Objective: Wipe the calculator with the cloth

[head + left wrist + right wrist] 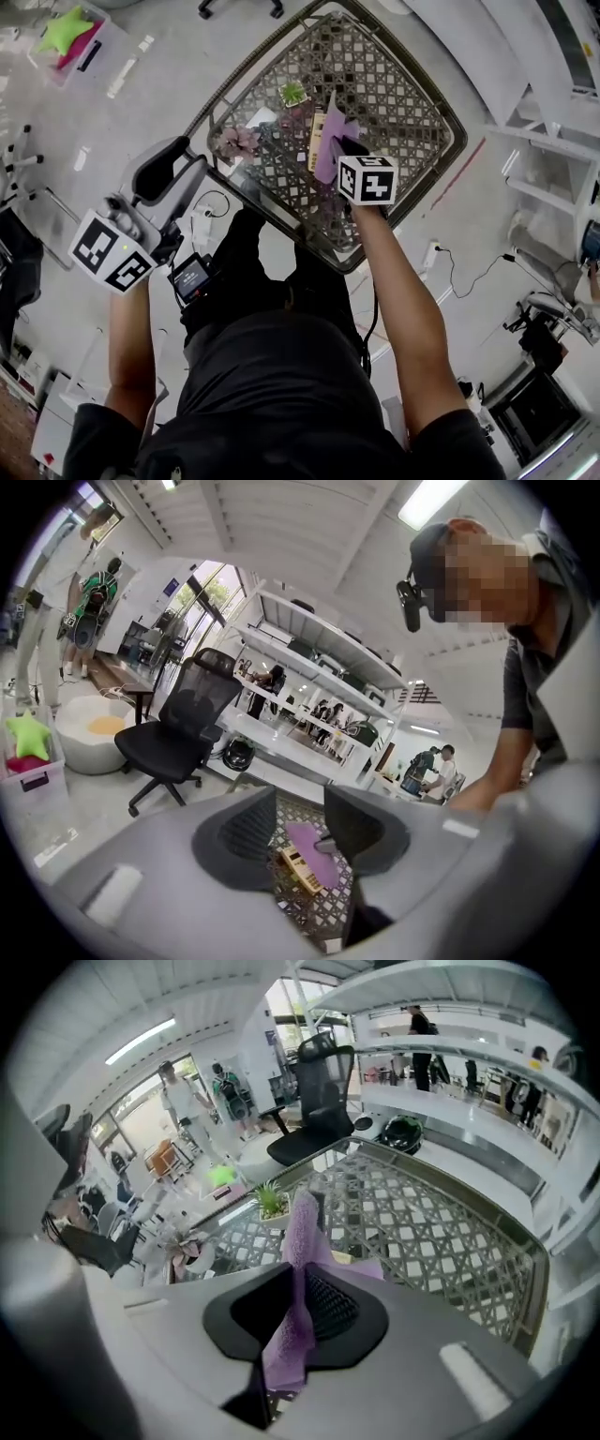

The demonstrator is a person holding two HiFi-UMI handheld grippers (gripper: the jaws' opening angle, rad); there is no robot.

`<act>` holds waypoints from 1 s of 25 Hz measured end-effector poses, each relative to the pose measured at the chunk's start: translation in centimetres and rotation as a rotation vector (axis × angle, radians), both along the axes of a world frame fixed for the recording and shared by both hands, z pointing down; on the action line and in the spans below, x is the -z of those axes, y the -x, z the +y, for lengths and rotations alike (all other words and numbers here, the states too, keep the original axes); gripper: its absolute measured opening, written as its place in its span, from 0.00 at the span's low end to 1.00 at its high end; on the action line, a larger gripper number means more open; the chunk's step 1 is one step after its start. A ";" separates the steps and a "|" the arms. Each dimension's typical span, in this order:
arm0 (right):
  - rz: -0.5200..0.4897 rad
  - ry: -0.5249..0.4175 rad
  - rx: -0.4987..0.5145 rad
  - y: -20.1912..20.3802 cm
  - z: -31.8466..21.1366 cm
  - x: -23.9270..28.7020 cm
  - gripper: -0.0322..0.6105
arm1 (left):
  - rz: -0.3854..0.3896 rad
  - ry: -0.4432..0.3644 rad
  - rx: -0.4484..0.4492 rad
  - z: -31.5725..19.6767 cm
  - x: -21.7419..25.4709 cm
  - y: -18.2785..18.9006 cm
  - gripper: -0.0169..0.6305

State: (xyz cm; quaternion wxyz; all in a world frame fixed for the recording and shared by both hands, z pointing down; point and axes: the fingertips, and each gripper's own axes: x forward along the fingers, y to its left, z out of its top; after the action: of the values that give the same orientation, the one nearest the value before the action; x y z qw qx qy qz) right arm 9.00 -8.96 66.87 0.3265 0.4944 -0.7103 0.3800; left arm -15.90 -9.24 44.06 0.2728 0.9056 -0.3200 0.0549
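Pinching purple cloth (302, 1227) in right tool (295, 1305), just over the calculator (316, 142).
Holding left tool (300, 829) spread and empty, out beside the lattice table (412, 108).

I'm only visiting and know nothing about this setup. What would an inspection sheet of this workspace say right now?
Surface: lattice-topped table.
Job's things: purple cloth hanging over the calculator, which lies on the table.
Clutter: small potted plant; pink flower ornament.
Grippers: left gripper open, empty, held off the table's corner; right gripper shut on the cloth.
Cables: black cable on the floor.
Surroundings: office chair, white shelving, people in the background.
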 end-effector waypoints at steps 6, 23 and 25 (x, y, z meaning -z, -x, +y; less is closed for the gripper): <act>0.143 -0.022 0.230 2.9 -2.8 -2.1 0.12 | 0.000 0.015 0.029 0.3 -0.7 1.5 0.28; 0.642 -0.116 0.958 1.1 -1.9 -6.7 0.12 | -0.002 0.028 0.047 -0.2 -1.5 1.2 0.28; 0.662 -0.113 0.954 0.3 -1.9 -6.7 0.12 | -0.002 0.028 0.041 -0.3 -1.4 0.8 0.28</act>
State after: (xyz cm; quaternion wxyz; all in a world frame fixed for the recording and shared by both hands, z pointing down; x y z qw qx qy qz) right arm 8.67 -10.85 73.54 0.6392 0.2287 -0.7339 -0.0222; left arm -16.74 -9.59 45.50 0.2861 0.8949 -0.3380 0.0549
